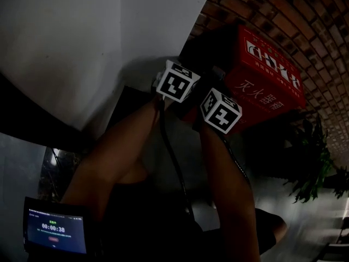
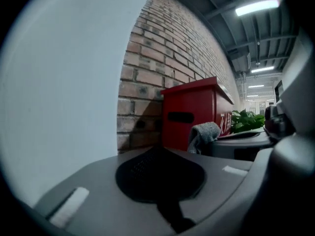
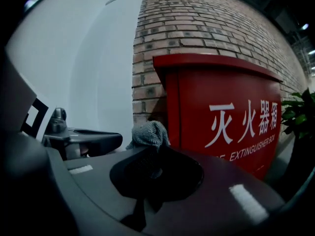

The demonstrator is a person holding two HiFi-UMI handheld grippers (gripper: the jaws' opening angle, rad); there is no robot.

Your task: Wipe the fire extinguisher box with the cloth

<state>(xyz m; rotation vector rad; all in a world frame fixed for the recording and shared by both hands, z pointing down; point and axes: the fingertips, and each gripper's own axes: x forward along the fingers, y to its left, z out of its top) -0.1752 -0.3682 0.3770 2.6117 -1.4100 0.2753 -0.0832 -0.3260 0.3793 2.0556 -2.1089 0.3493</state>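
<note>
Right gripper view looks along the right gripper point(image 3: 153, 154). Its two jaws are shut tight on a grey cloth point(image 3: 149, 133). The cloth pokes up from the tips in a small bunch. Just behind it stands the red box point(image 3: 221, 112), with white letters point(image 3: 246, 122) on its front. The cloth is close to the box's left front corner, but it is hard to tell if they touch. The box stands against a brick wall point(image 3: 197, 23), and a white wall point(image 3: 83, 58) is to the left of it. The left gripper point(image 3: 81, 142) shows low on the left side, near the cloth.

Left gripper view shows that gripper's jaws pressed together with nothing between them. Past the tips is the end of the red box, with a dark slot point(image 2: 179, 117) in it. The cloth hangs in front of the box. A green plant point(image 2: 248, 119) is on the far side, and lights point(image 2: 256, 6) glow on the ceiling.

Head view shows two arms point(image 1: 229, 201) reaching out to the box. The two marker cubes point(image 1: 177, 83) sit side by side, close together. A small screen point(image 1: 54, 231) glows low on the left.
</note>
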